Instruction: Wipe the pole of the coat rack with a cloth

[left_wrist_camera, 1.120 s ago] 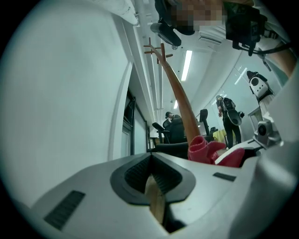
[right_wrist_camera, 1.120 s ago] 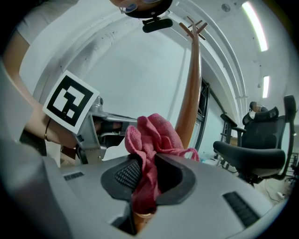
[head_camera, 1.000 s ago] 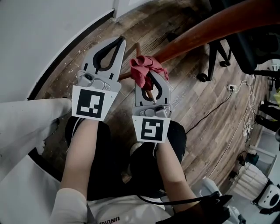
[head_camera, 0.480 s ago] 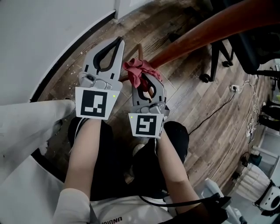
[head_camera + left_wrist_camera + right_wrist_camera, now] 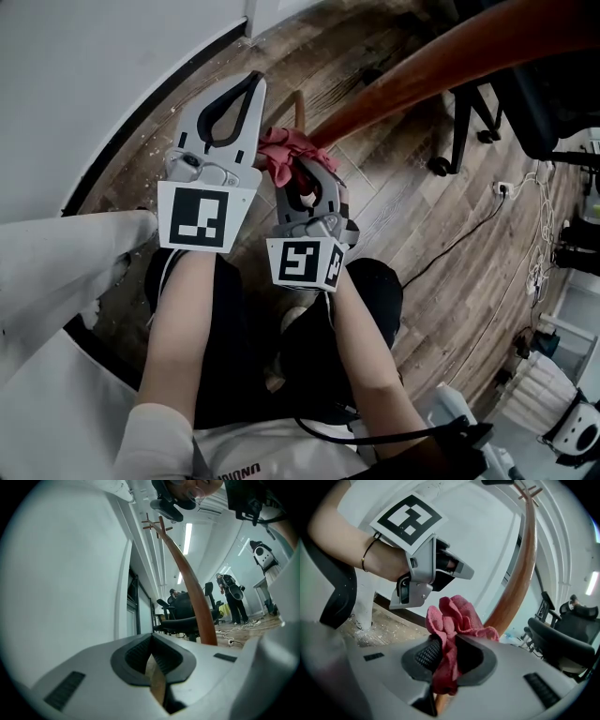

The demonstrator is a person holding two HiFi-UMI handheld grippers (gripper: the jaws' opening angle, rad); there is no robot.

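Cloth (image 5: 284, 150), red and crumpled, is pinched between the two pads of the right gripper (image 5: 302, 171). Most of it bunches above the jaw tips, and a short end hangs below them. It sits at the low end of the pole (image 5: 422, 70), just beside the wood, but I cannot tell whether it touches. The pole is long and reddish-brown. In the head view its long axis runs from this low end, near the grippers, toward the far right. In both gripper views it rises to short pegs (image 5: 157, 523) at its top. The left gripper (image 5: 246, 89) is just left of the cloth, near the white wall (image 5: 84, 84). Its jaws are pressed together at the tips. A wood-coloured strip shows in the gap behind them, and I cannot tell what it is. The pole stands to the right of these jaws.
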